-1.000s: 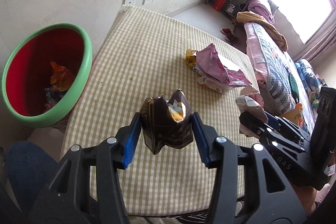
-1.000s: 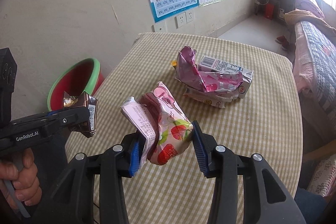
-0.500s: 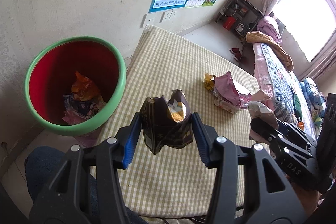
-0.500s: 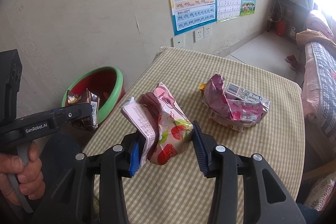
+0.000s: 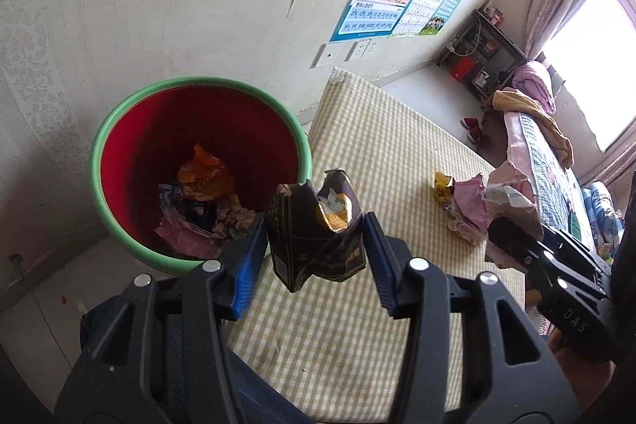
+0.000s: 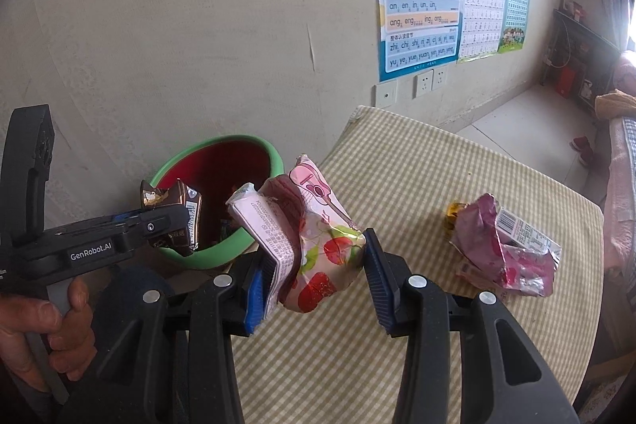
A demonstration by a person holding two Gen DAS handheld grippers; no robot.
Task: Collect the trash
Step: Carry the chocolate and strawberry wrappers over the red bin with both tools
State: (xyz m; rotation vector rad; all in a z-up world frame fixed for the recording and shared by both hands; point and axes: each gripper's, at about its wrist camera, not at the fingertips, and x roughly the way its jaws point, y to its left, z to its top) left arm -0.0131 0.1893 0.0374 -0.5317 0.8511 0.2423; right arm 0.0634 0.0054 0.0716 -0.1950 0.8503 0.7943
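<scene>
My left claw is clamped on a crumpled brown wrapper beside the green-rimmed bin, my right claw pinches a pink strawberry packet above the checked table.

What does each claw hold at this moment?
Left claw: closed on the brown wrapper.
Right claw: closed on the pink strawberry wrapper.

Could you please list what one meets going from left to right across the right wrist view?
Left tongs holding a brown wrapper → green-rimmed bin → pink strawberry wrapper in the right tongs → pile of pink wrappers on the checked table.
</scene>
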